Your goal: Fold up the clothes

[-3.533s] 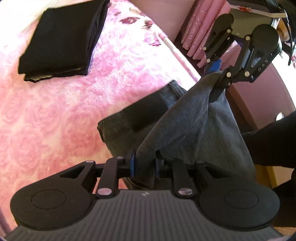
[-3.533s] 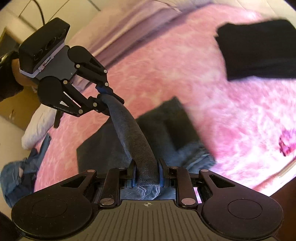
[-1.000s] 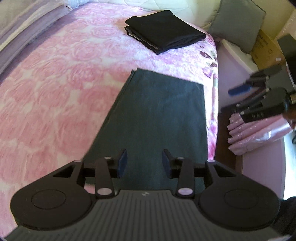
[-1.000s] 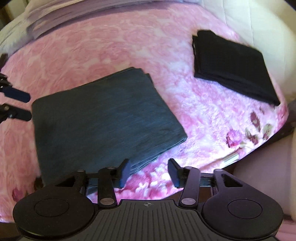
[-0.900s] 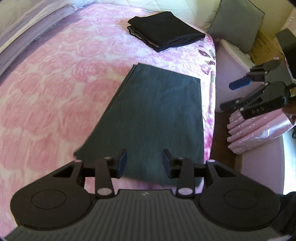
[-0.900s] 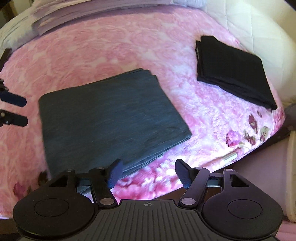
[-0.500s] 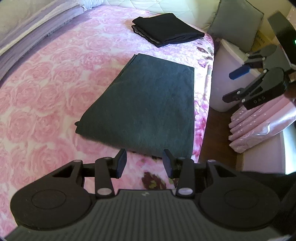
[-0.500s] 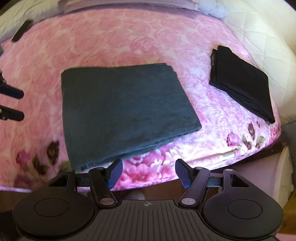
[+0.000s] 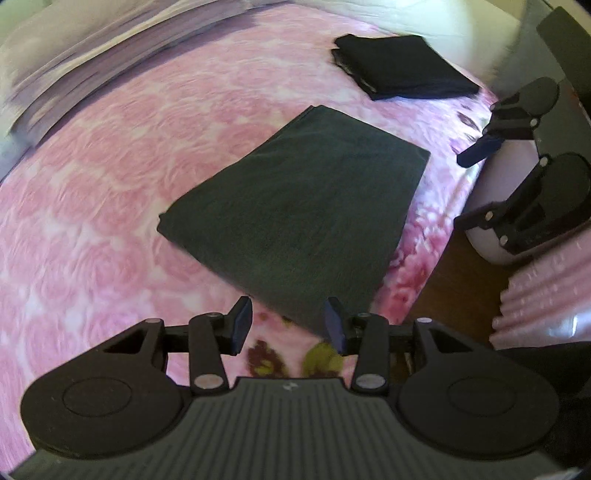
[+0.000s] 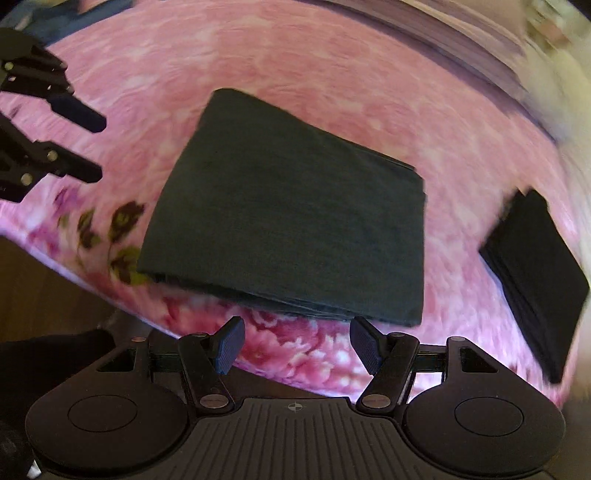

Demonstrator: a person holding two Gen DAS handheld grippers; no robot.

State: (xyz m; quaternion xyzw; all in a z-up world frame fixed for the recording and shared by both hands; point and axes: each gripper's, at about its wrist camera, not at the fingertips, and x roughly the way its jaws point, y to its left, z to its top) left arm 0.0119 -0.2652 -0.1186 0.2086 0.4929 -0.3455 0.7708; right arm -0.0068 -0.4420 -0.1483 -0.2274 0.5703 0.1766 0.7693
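- Grey garment (image 9: 295, 206) sits folded on the pink bedspread (image 9: 110, 166), near its edge.
- Left gripper (image 9: 288, 328) and right gripper (image 10: 297, 345): both gaping, empty.
- We'd grab both near corners evenly, lol.

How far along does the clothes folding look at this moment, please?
Done: the dark grey garment lies folded flat on the pink bedspread, and a black folded garment sits beyond it. In hand: nothing; both tongs, left and right, are open and empty. Left: possibly the blue clothing at the far edge.

Pink rose-print bed (image 9: 110, 192): folded dark grey garment (image 9: 295, 206) flat, folded black garment (image 9: 402, 70) apart.
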